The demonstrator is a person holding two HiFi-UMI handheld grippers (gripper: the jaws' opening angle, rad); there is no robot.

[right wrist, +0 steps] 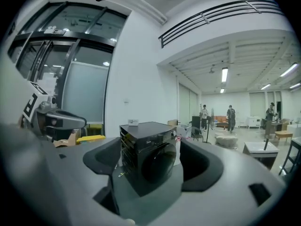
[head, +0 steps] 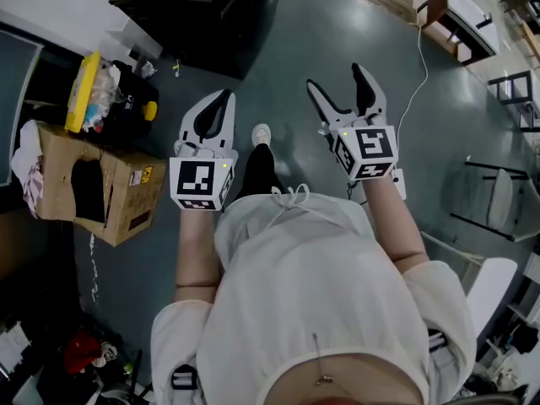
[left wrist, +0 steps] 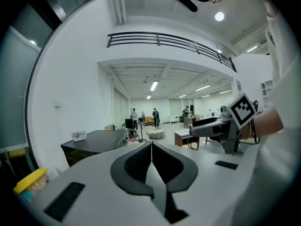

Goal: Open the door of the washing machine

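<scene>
While the black washing machine point(right wrist: 148, 154) stands well beyond the right gripper's point(head: 336, 78) spread, empty fingers, the left gripper point(head: 226, 96) is clenched on nothing. Its round door point(right wrist: 158, 164) looks rigid, glossy, probably latched; best grasped at its rim.

One black washing machine point(right wrist: 150, 159). Two grippers point towards it: the left gripper point(head: 224, 98) and the right gripper point(head: 336, 78). Left of the washing machine are one cardboard box point(head: 110, 184) and one yellow-lidded container point(head: 83, 91). Far beyond the washing machine stand three people point(right wrist: 204, 114) point(right wrist: 230, 115) point(right wrist: 270, 112).
</scene>
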